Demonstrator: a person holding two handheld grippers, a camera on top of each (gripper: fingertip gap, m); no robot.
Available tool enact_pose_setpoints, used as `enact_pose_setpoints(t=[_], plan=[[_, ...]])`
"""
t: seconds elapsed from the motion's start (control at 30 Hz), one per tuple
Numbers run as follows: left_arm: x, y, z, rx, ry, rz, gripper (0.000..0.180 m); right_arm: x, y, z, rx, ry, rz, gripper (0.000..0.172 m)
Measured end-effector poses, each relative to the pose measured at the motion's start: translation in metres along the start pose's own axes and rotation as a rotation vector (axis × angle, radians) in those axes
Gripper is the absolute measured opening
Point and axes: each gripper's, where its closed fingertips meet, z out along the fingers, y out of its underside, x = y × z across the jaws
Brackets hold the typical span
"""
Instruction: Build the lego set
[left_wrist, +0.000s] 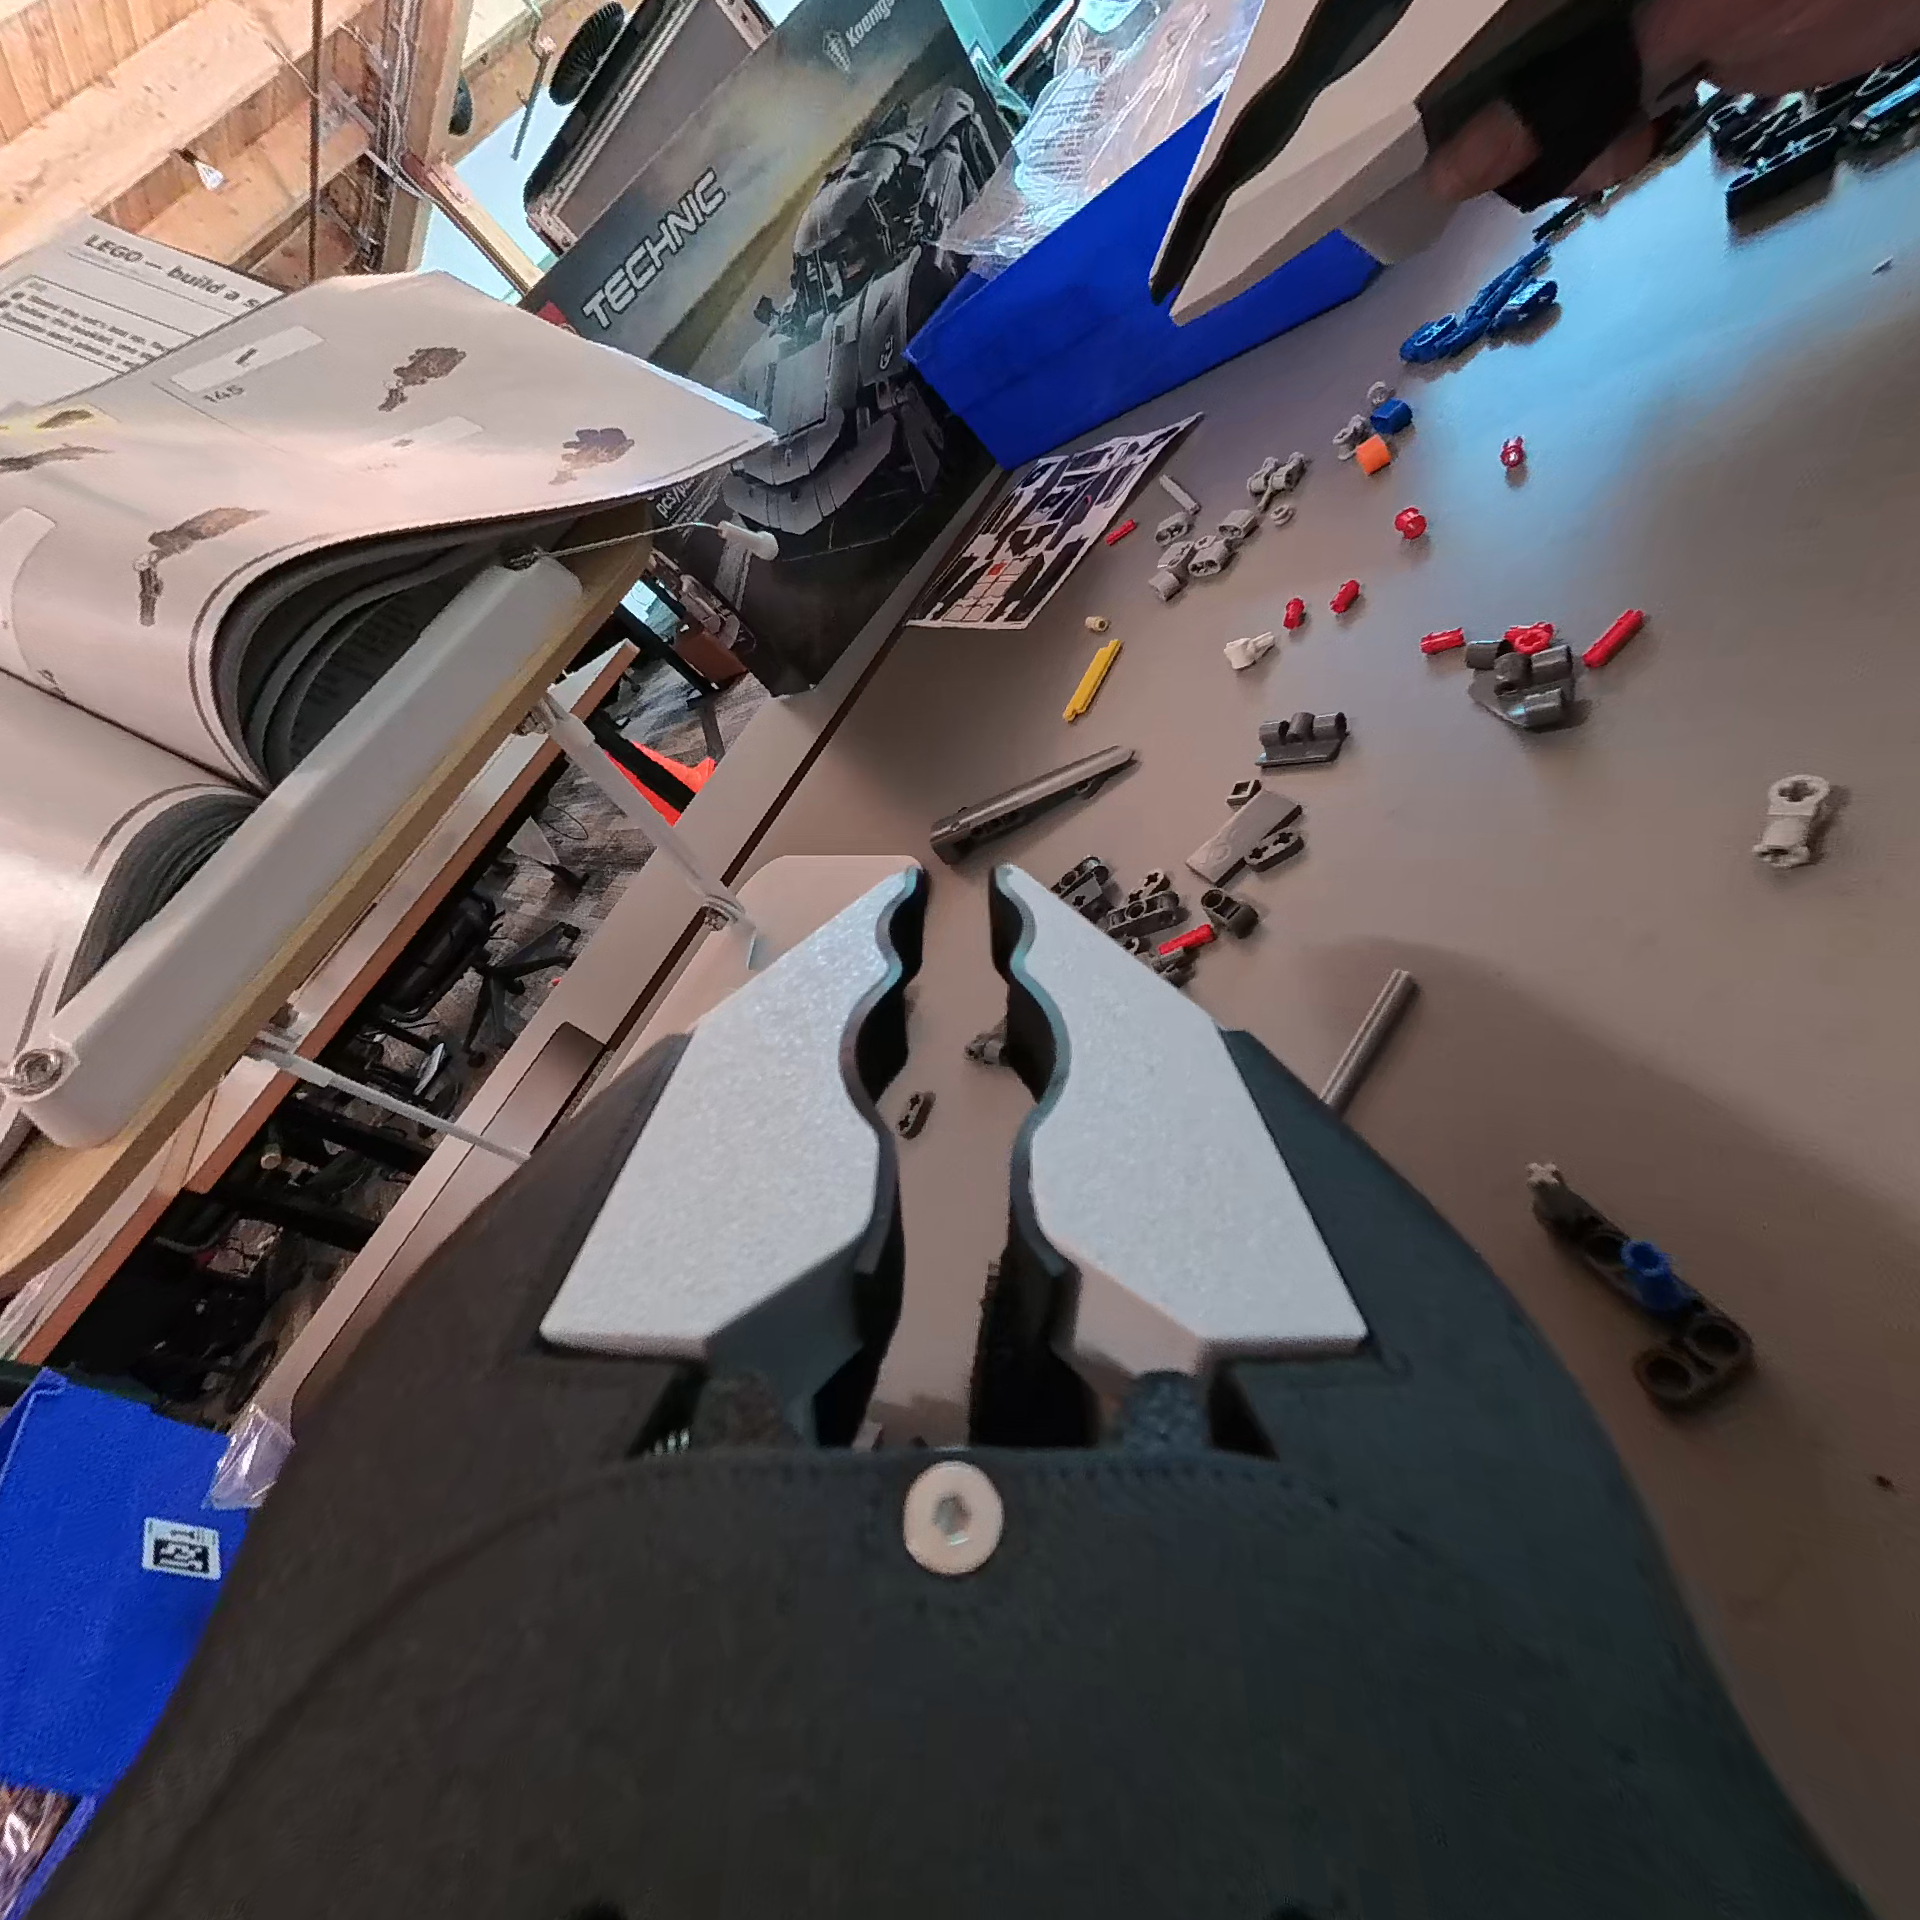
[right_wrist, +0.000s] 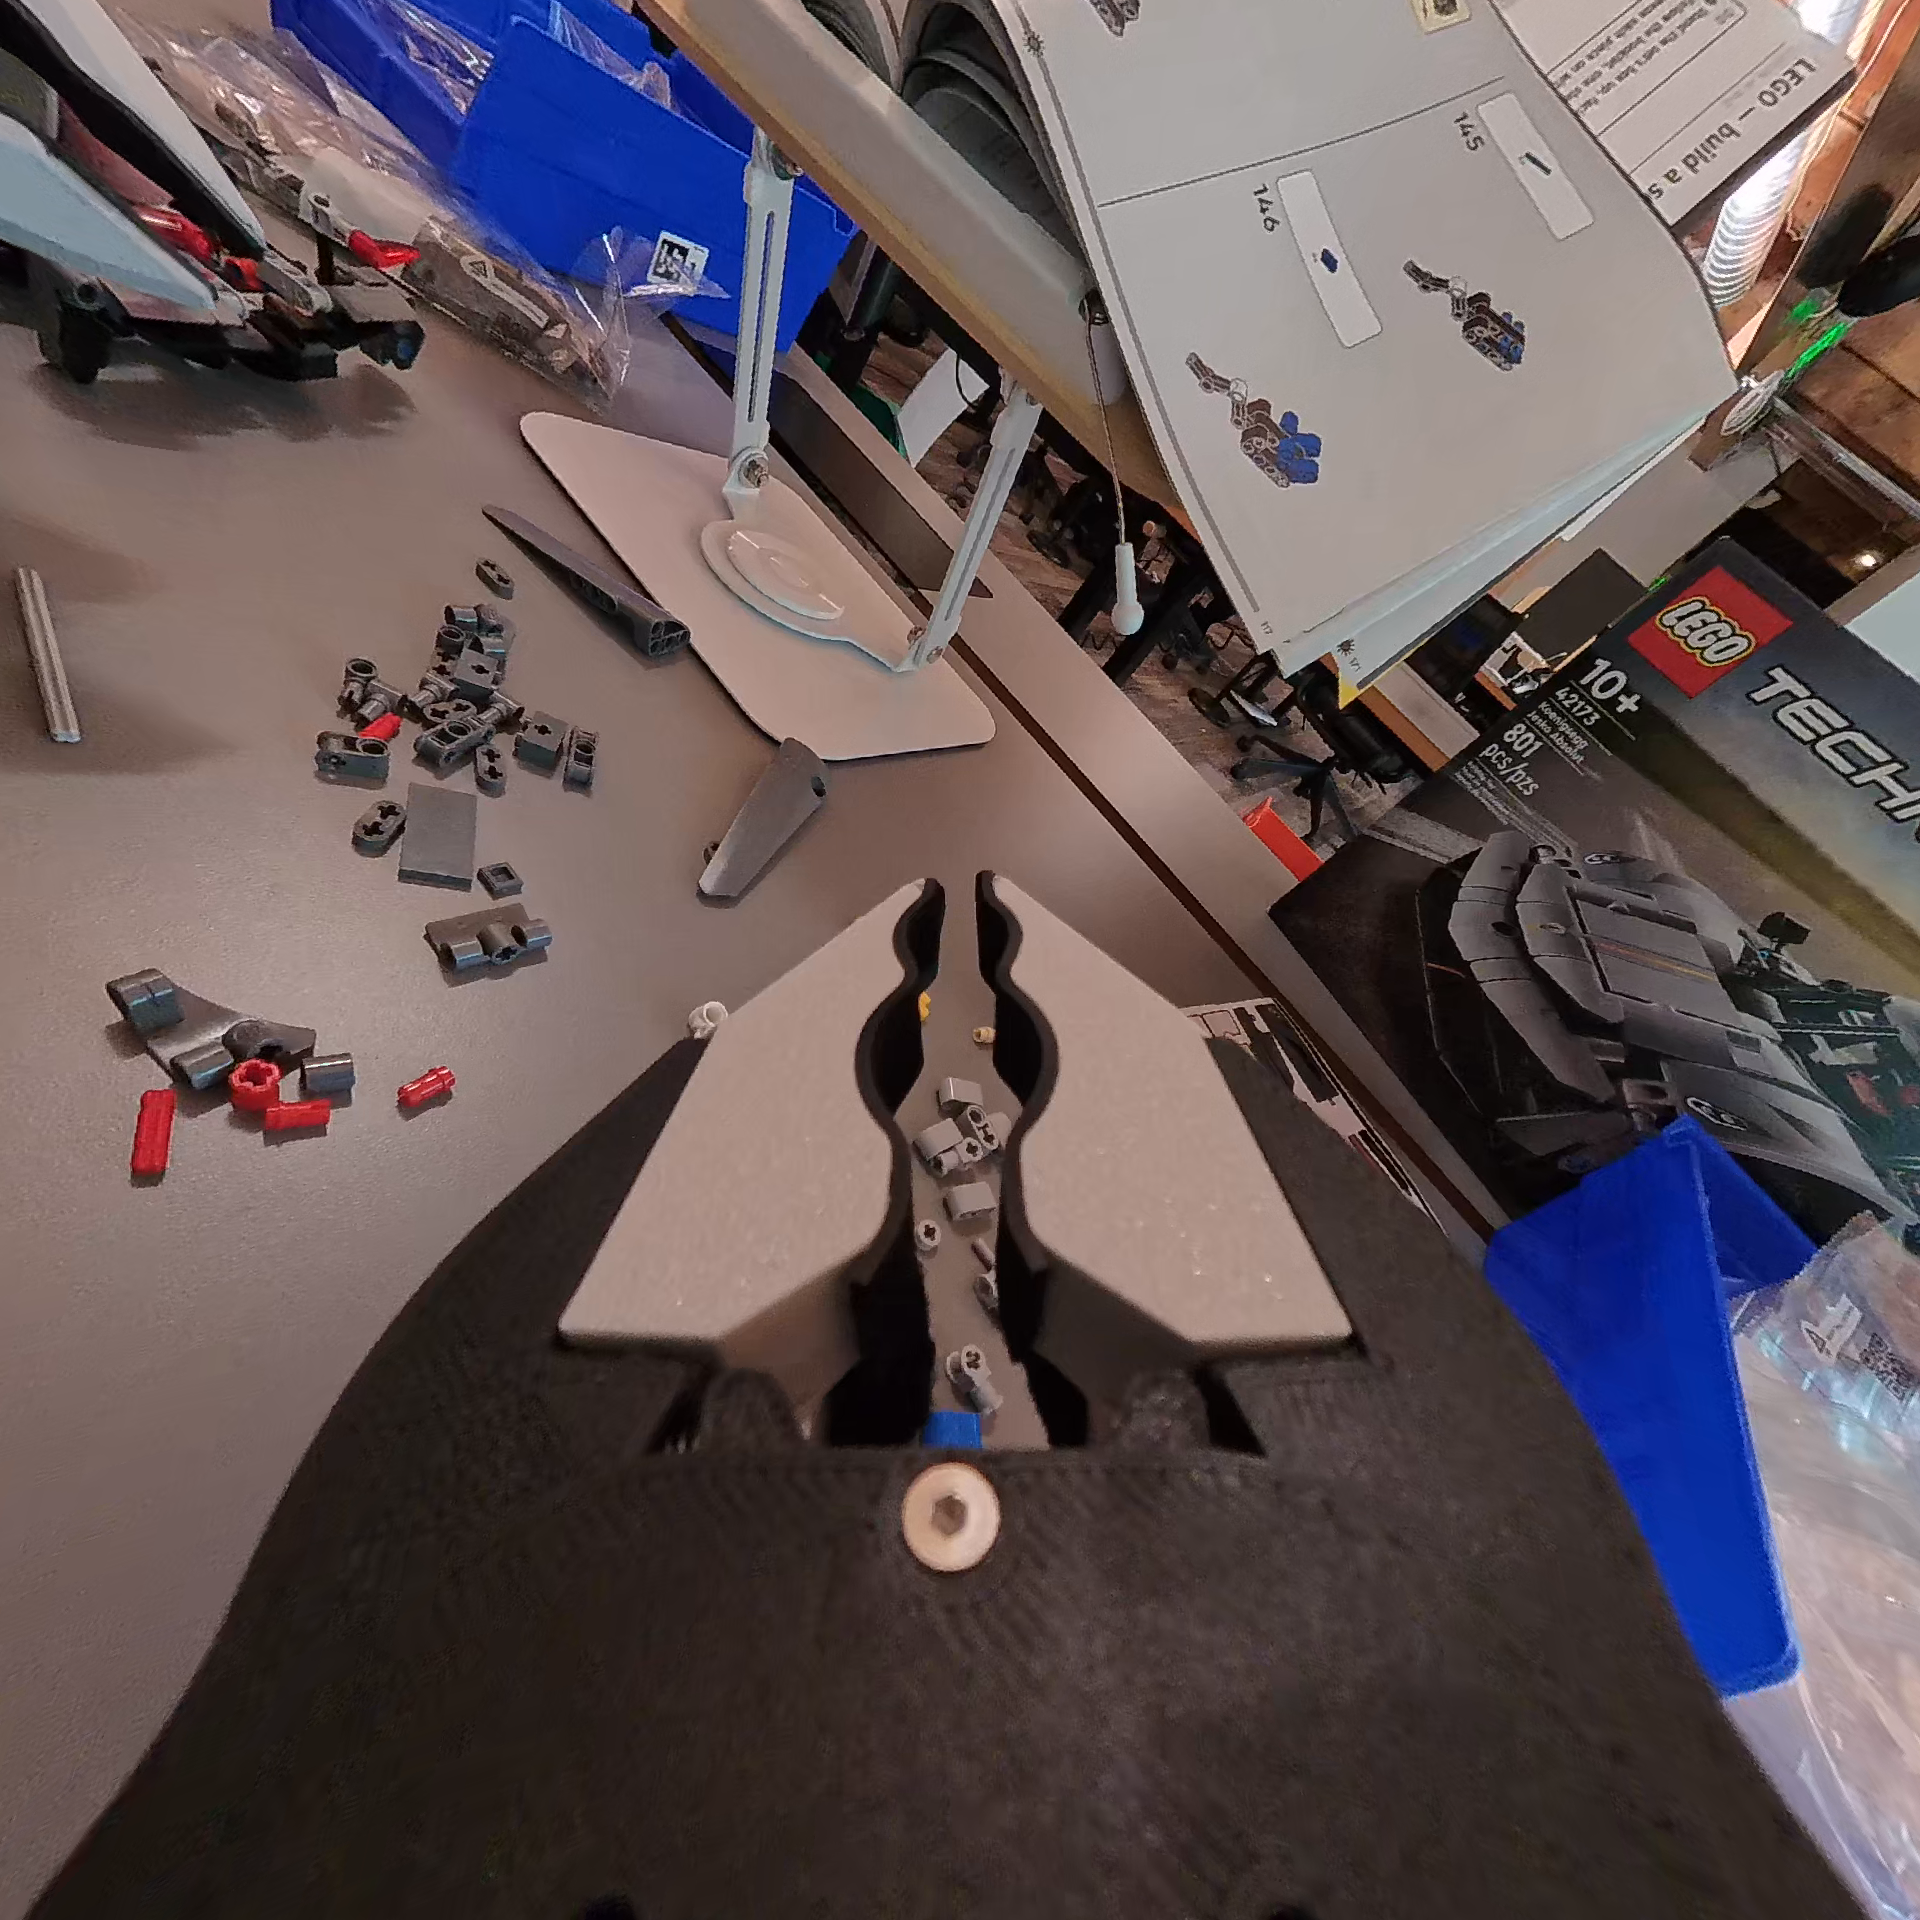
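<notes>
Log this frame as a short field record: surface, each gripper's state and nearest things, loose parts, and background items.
surface: grey table
left gripper: narrowly open, holds nothing; above the table, nearest a long dark grey piece and a cluster of dark grey pieces
right gripper: fingertips nearly together with a slim gap, holds nothing; light grey pieces lie on the table below it
loose parts: red pins, yellow rod, grey rod
background: open instruction booklet on a white stand, toy box, blue bins

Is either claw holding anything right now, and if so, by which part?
Nothing is held. The left claw and right claw both stand slightly apart with only bare table showing between their tips.
</notes>
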Motion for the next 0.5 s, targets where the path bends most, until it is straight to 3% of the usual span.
enact_pose_setpoints(t=[0.5], plan=[[-0.0009,-0.0008,-0.0003,0.002,-0.01,0.008,0.014,0.0004,-0.0002,-0.0003,-0.003,0.005,-0.005,0.004]])
